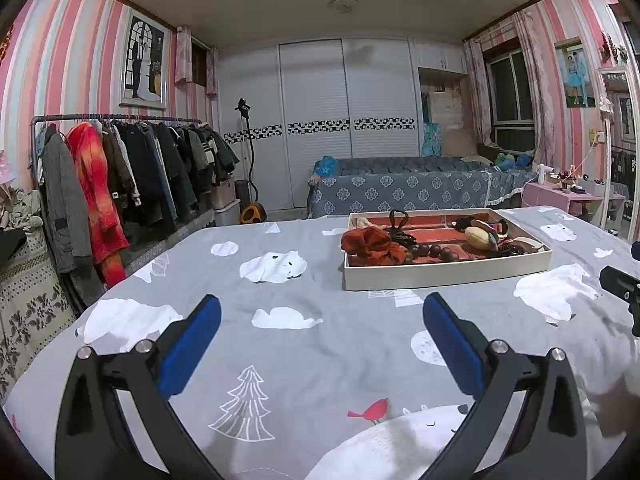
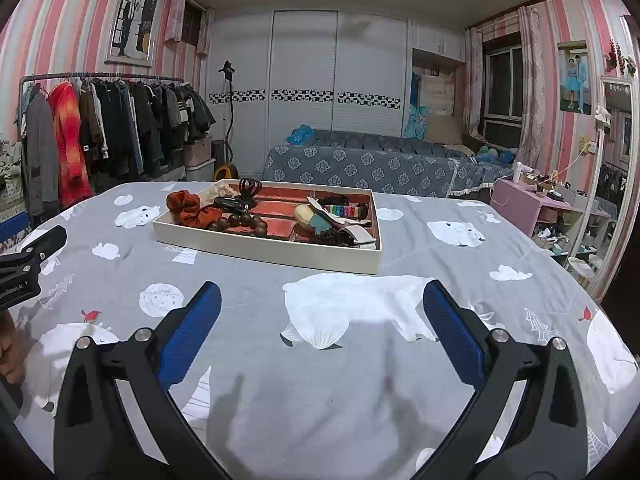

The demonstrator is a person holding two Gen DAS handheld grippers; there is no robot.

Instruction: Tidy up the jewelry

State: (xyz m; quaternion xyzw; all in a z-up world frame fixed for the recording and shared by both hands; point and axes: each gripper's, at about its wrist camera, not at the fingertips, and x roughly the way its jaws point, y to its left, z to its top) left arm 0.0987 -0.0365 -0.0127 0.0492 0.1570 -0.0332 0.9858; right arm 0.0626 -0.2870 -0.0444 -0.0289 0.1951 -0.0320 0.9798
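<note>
A shallow white tray (image 1: 440,274) with a red lining sits on the grey bedspread, ahead and right of my left gripper (image 1: 322,314). It holds an orange-brown scrunchie (image 1: 370,246), a dark wooden bead bracelet (image 1: 434,251), a black claw clip (image 1: 398,218) and other hair pieces. In the right wrist view the tray (image 2: 256,250) lies ahead and left of my right gripper (image 2: 322,300), with the scrunchie (image 2: 188,208), beads (image 2: 242,222) and a rainbow clip (image 2: 344,212). Both grippers are open and empty, held above the bed short of the tray.
The bedspread (image 1: 280,360) has polar bear and tree prints. A clothes rack (image 1: 120,168) stands at the left, a blue-covered sofa (image 1: 400,188) behind the bed, and a pink side table (image 2: 536,204) and mirror at the right.
</note>
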